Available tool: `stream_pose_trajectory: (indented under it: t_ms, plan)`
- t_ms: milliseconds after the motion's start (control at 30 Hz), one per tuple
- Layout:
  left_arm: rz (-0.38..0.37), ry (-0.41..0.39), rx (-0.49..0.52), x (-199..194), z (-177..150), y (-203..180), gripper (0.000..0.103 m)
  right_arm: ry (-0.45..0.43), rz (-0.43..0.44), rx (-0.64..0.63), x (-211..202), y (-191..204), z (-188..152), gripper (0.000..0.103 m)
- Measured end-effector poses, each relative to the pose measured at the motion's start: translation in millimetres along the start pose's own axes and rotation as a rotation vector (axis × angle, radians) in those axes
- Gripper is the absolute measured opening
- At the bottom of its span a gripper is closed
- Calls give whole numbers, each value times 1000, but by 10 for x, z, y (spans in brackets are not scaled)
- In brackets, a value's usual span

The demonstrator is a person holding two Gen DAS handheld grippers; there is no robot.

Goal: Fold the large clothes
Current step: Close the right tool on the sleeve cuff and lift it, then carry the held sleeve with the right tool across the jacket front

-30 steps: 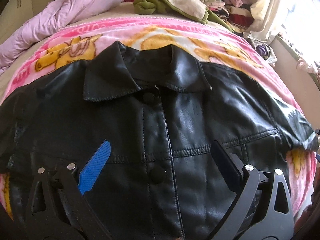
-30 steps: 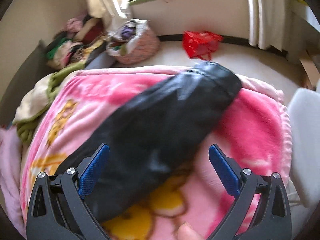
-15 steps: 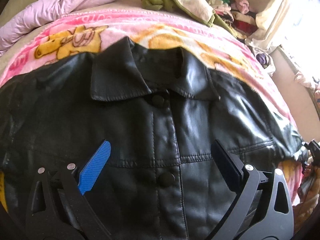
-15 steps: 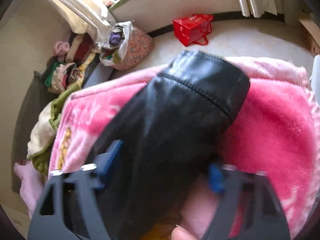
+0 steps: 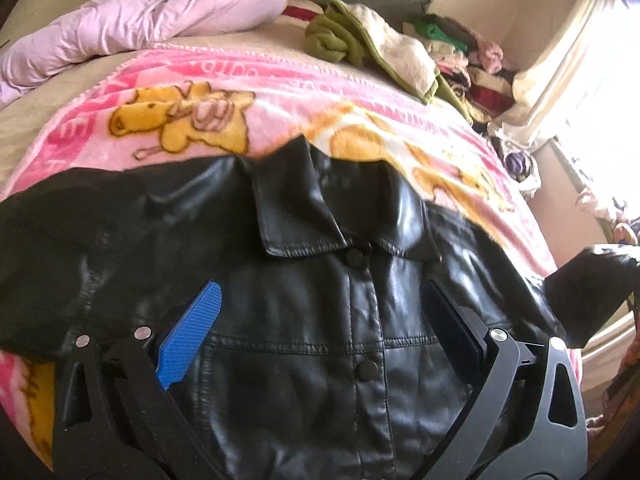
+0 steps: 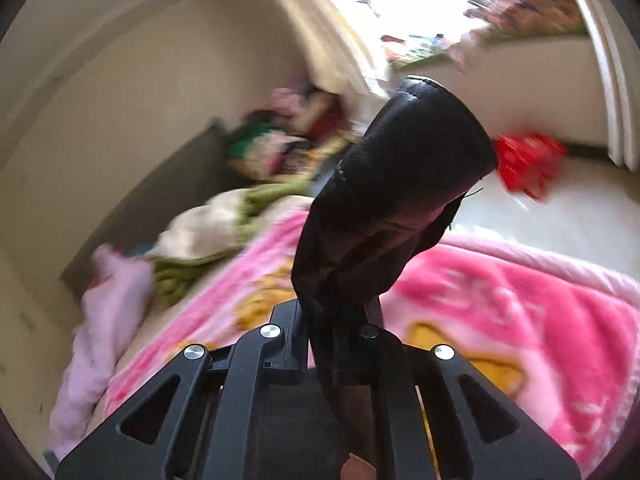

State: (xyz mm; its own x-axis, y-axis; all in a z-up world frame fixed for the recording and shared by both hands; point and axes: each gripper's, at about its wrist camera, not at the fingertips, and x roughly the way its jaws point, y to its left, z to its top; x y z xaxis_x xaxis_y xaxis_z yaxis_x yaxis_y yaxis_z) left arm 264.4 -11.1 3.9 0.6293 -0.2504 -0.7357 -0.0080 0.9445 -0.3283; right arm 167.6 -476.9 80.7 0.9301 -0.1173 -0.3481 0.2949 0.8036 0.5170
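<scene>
Black leather jacket lying front-up, buttoned, on the pink cartoon blanket, collar toward twelve o'clock in the left wrist view. One sleeve up off the blanket, cuff toward one o'clock in the right wrist view, and showing as a dark flap at three o'clock in the left one. Right gripper clamped tight on that sleeve, jaws just closed, leather pinched between them. Left gripper hovering over the chest panels, jaws wide apart, blue pad at eight o'clock, nothing caught.

Step in hand, by the look of it: first sleeve fold. Next move probably calls for carrying the sleeve across the front toward the button line and laying it flat, then letting go only once it rests. Stiff, slick leather, so likely to spring back; left gripper well placed to pin the body.

Farther out: lilac quilt at eleven o'clock, green-and-cream garment at one, a heap of clothes beyond, red bag on the floor.
</scene>
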Motion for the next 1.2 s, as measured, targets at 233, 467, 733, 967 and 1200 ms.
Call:
stream_pose_trajectory:
  t_ms: [233, 467, 733, 967, 1200]
  plan:
    - [-104, -45, -89, -205, 108, 271, 94, 4, 184, -137, -126, 851, -71, 6]
    - [-197, -72, -136, -355, 174, 425, 94, 43, 339, -215, -154, 1503, -304, 6]
    - [-387, -74, -237, -465, 205, 615, 94, 100, 570, -307, -282, 2082, -695, 6]
    - [-505, -106, -302, -606, 224, 797, 94, 218, 656, -378, -175, 2483, -1361, 6]
    - [-537, -96, -357, -588, 206, 948, 94, 299, 623, -498, -17, 2670, -2023, 6]
